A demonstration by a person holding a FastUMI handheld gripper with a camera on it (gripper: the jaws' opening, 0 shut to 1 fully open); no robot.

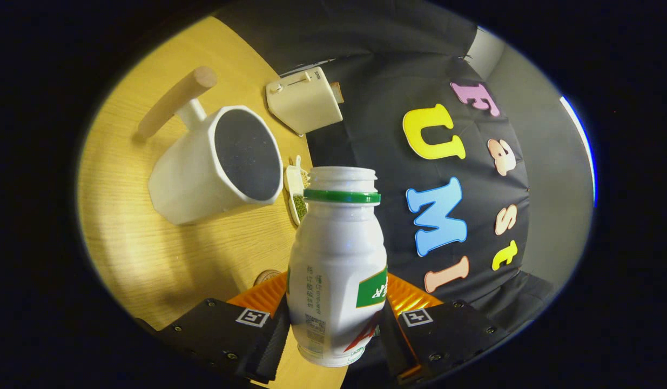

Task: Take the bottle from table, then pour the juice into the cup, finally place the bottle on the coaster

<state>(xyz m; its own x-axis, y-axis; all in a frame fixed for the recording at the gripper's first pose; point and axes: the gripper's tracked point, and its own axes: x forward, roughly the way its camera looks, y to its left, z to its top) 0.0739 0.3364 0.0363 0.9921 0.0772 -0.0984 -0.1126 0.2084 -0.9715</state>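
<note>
The small white plastic bottle with a green neck ring and open mouth (336,259) is clamped between the fingers of the hand-held gripper (336,329), both pressing on its sides, so the pickup can be judged done. The whole view is rolled, which suggests a gripper tilted toward the white faceted mug with a wooden handle (214,162), seen ahead and to the left on the wooden table (144,254). Pouring appears underway or imminent; no juice stream is visible. Placement on a coaster remains.

Cup (214,162), toaster (304,100) crowd table (128,237) beyond bottle (336,270).
</note>
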